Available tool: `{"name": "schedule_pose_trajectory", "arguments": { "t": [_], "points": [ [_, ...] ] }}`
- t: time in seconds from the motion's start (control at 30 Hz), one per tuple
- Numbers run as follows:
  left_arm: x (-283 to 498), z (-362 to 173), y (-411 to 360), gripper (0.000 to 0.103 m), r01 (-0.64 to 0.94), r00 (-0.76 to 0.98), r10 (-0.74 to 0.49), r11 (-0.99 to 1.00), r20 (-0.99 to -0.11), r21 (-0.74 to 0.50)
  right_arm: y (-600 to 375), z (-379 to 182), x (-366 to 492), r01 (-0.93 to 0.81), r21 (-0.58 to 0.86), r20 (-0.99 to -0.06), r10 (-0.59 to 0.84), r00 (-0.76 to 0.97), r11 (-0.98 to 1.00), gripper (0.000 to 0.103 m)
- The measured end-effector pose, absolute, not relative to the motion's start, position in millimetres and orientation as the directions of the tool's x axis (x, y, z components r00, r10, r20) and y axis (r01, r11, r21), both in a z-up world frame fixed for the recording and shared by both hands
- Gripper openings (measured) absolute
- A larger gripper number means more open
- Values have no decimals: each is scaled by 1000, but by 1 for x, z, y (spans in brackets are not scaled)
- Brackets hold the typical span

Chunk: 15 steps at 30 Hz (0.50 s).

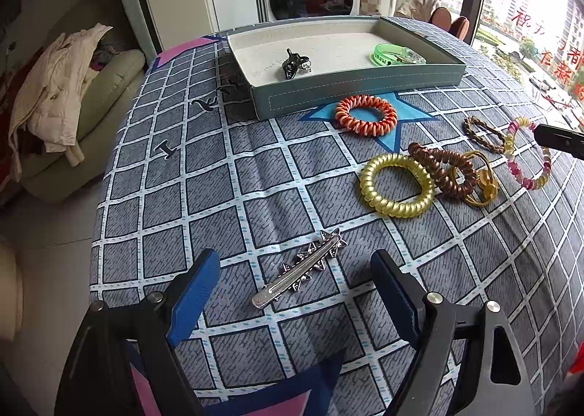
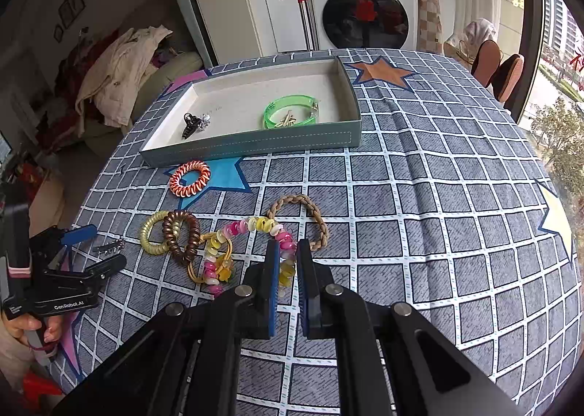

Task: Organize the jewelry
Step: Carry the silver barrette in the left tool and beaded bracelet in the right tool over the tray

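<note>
1. The grey-blue shallow cardboard tray with a pale lining [image 1: 350,87] sits at the far side of the worktop covered in a grey checked cloth [image 1: 226,189], probably as the collecting place: a black claw hair clip [image 1: 294,63] and a translucent green bangle [image 1: 396,55] already lie inside it.
2. The other pieces lie loose on the cloth, outside the tray: an orange-and-white spiral hair tie [image 1: 366,115] just before its near wall, then a yellow spiral tie [image 1: 397,185] overlapping a brown spiral tie [image 1: 443,172], a braided tan bracelet [image 2: 299,218] and a pink-and-yellow beaded bracelet [image 2: 252,251].
3. The left gripper [image 1: 295,288] has its jaws spread wide, released, straddling a silver hair clip with star studs [image 1: 303,266]; neither pad touches it, which suggests it is the next pick.
4. The right gripper [image 2: 289,262] is clenched almost closed. The beaded bracelet shows in the narrow gap, but whether the pads pinch it cannot be told.
</note>
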<state>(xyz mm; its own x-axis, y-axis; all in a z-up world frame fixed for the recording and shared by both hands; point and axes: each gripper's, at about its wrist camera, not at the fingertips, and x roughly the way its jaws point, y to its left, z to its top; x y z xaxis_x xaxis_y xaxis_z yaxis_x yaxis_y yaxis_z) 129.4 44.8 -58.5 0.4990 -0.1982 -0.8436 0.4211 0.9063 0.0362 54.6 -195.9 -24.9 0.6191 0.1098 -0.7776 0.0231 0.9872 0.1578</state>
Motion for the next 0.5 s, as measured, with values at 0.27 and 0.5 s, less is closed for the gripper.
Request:
{"name": "schedule_pose_trajectory", "arguments": {
  "t": [0.27, 0.5],
  "points": [
    [137, -58, 59, 68, 501, 432, -304, 864, -849, -54, -193, -23, 54, 24, 154, -777, 106, 620, 988, 10],
    [131, -55, 55, 42, 508, 398, -342, 855, -851, -106, -187, -20, 52, 11, 152, -772, 112, 626, 988, 10]
  ]
}}
